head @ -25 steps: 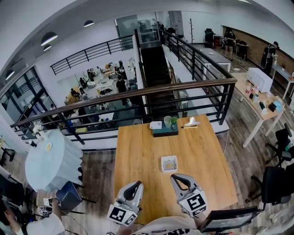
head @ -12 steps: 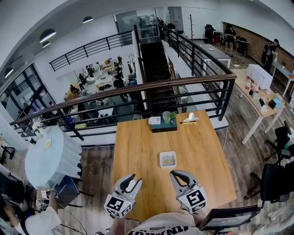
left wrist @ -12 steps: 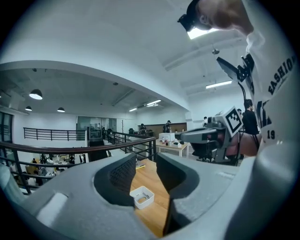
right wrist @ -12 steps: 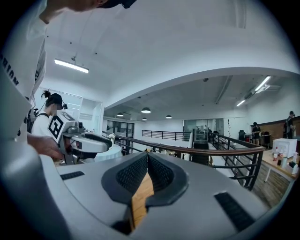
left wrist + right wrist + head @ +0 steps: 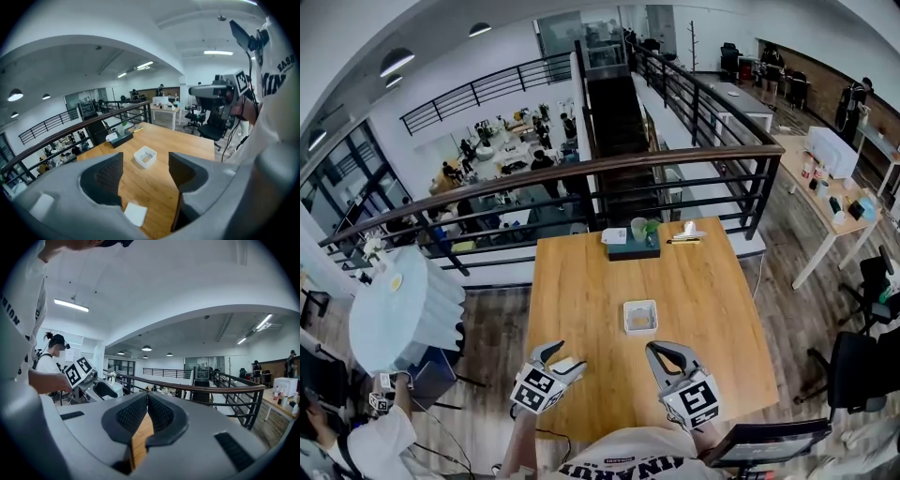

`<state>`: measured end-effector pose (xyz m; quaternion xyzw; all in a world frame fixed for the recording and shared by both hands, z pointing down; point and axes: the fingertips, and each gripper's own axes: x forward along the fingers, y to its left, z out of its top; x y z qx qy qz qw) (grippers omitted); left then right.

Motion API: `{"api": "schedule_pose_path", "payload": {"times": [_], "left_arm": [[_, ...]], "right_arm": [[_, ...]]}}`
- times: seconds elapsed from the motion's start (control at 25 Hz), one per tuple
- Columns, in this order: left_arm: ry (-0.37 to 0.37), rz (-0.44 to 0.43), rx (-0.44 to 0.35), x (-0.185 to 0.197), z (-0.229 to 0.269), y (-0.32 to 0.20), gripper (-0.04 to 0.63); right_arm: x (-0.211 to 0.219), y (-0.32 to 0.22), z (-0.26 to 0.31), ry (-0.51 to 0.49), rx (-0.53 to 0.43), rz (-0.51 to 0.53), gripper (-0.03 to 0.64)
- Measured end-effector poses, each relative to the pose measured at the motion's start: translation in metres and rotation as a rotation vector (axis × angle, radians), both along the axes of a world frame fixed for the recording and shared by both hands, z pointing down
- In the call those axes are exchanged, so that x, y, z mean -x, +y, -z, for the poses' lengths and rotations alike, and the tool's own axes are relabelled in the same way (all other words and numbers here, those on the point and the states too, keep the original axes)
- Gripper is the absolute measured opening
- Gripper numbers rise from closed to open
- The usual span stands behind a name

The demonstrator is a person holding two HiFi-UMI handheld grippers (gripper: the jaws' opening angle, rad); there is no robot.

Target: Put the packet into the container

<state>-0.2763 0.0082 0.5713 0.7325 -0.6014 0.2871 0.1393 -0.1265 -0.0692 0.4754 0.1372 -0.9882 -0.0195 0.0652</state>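
Note:
A small white square container (image 5: pixel 639 316) (image 5: pixel 145 156) stands mid-table on the wooden table (image 5: pixel 581 291), with something tan inside it. My left gripper (image 5: pixel 566 356) (image 5: pixel 144 165) hovers near the table's front left, and its jaws are opening. A flat white packet (image 5: pixel 563 365) (image 5: pixel 136 213) lies on the wood below and between them, and neither pad presses on it. The container is ahead of this gripper, well apart from it. My right gripper (image 5: pixel 662 350) (image 5: pixel 147 398) is at the front right, its tips together with nothing between them.
A dark tray (image 5: pixel 635 249) with cups and tissue sits at the table's far edge, just before a black railing (image 5: pixel 675 178). A dark board (image 5: pixel 764 442) is at the near right corner. Office chairs (image 5: pixel 858 375) stand to the right and a white round object (image 5: pixel 403 319) to the left.
The left gripper has drifted left and back toward the near edge and its jaws have spread apart, showing the white packet between them. The right gripper has hardly moved.

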Motion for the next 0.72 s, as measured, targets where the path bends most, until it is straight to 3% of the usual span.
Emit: {"api": "schedule_pose_path", "payload": {"times": [0.16,0.4,0.72], "left_arm": [[-0.073,-0.026,0.13,0.02,-0.04,0.003,0.351],[-0.088,-0.042,0.302,0.044,-0.103,0.014,0.401],[-0.1,-0.058,0.511,0.076,-0.201,0.032,0.411]], "right_arm": [[-0.004,-0.003,-0.001,0.005,0.004,-0.012,0.009],[-0.009,-0.004,-0.002,0.019,0.01,-0.013,0.009],[-0.013,-0.011,-0.003,0.027,-0.006,-0.027,0.009]]}}
